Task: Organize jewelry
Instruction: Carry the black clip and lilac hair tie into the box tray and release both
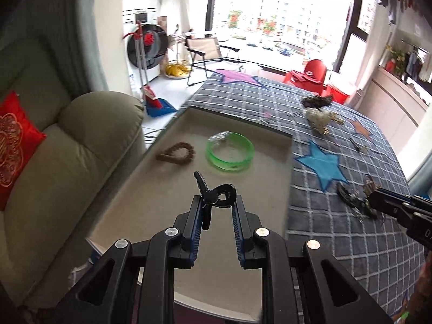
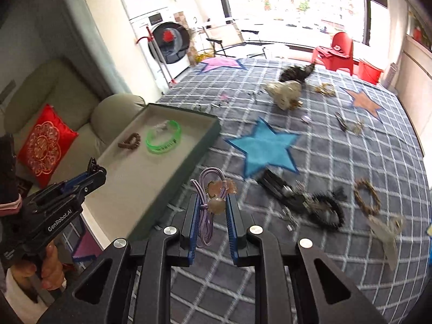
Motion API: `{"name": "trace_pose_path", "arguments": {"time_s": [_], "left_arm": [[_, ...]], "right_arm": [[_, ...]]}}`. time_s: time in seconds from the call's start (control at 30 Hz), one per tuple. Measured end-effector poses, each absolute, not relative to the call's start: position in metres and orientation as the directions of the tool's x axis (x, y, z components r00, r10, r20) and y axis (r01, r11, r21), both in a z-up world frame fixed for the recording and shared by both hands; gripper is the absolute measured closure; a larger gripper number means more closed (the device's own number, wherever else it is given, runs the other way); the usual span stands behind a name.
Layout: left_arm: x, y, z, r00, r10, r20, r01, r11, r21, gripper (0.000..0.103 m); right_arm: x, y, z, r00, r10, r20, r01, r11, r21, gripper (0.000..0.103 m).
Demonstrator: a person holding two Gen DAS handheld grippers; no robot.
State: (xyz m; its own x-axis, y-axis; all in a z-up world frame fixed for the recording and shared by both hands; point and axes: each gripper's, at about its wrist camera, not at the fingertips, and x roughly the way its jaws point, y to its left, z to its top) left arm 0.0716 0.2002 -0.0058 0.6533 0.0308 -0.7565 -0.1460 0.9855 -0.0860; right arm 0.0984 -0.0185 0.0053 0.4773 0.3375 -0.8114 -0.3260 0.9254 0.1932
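Left hand-held gripper (image 1: pixel 216 202) clamped on a black hair claw clip (image 1: pixel 213 195), lower centre, over the tray (image 1: pixel 287 148). Right hand-held gripper (image 2: pixel 213 202) clamped on a purple hair tie (image 2: pixel 206 202), lower centre, above the checked bedspread (image 2: pixel 337 162).

Risk: thin tie loops dangle and could slip out short of the tray. Clip is gripped off-centre and may twist.

Readable: "GenRobot.AI" on the left unit.

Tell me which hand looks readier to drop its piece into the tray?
Probably the left. The left hand-held gripper, clamped on a small black hair clip, already hangs over the shallow beige tray. The right hand-held gripper, holding a purple elastic hair tie, is over the checked cloth.
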Motion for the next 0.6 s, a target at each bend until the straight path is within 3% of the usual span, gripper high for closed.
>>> {"name": "trace_pose_path", "arguments": {"time_s": [0.2, 0.6], "left_arm": [[0.096, 0.235, -0.015, 0.612, 0.09, -0.785, -0.226, 0.972, -0.064, 0.079], [0.144, 0.261, -0.053, 0.512, 0.081, -0.855, -0.269, 0.961, -0.07, 0.079]], "right_arm": [[0.134, 0.017, 0.008, 0.449, 0.36, -0.818, -0.384, 0.904, 0.187, 0.082], [0.205, 0.081, -0.029, 0.389, 0.318, -0.865, -0.445, 0.887, 0.126, 0.082]]}}
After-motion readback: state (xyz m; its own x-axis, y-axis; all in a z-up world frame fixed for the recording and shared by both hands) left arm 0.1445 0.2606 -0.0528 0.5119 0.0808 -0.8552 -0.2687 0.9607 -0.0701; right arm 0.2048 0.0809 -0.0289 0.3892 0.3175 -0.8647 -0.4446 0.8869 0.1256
